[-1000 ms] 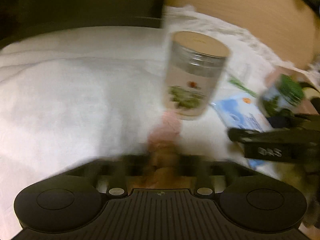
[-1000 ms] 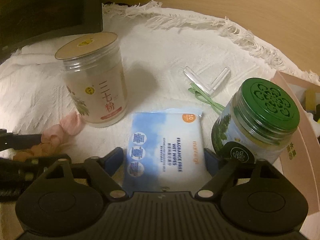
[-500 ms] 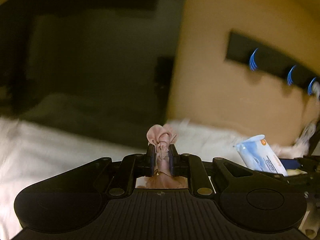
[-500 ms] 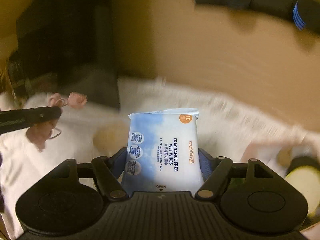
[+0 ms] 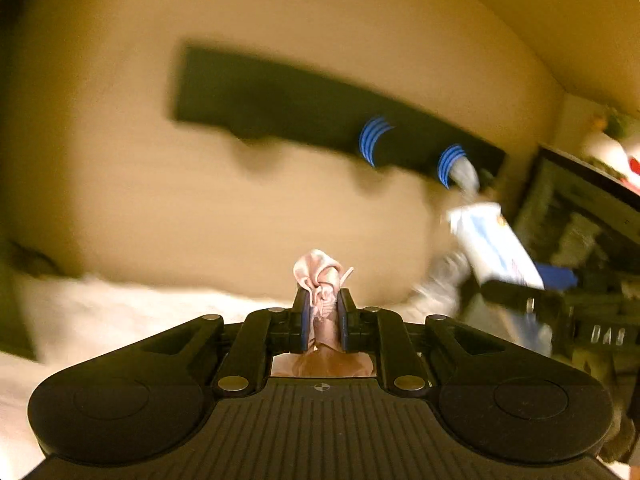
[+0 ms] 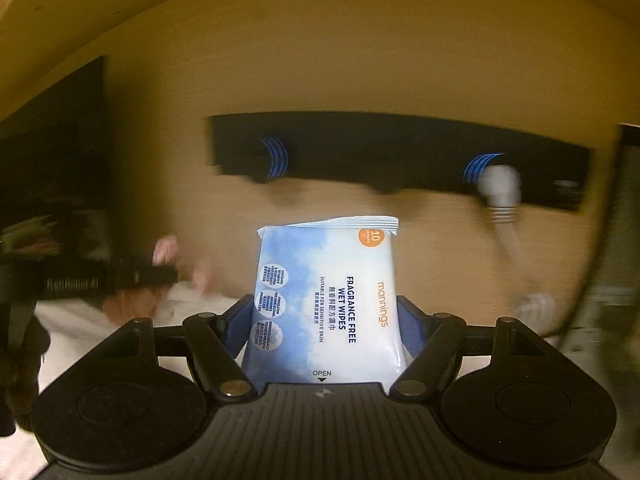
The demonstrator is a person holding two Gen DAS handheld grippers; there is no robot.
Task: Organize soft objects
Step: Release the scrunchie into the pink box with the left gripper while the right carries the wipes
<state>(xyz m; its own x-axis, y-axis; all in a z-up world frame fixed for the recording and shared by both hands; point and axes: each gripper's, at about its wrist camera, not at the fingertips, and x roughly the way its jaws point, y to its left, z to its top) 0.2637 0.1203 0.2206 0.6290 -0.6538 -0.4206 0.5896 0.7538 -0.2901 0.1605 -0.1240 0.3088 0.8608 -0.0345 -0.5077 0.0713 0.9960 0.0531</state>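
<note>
My left gripper is shut on a pink satin scrunchie, whose folds stick up above the pads. It is held in the air, facing a tan wall. My right gripper is shut on a blue and white pack of wet wipes, held upright and lifted. The wipes pack also shows at the right of the left wrist view. The left gripper with the scrunchie shows blurred at the left of the right wrist view.
A black rail with blue-ringed hooks is fixed on the tan wall ahead; it also shows in the left wrist view. A grey plug and cable hang from it. The white cloth lies below. Dark shelving stands at the right.
Both grippers have lifted off the white cloth with their loads and tilted up toward the wall. The jars and table items have dropped out of view.
</note>
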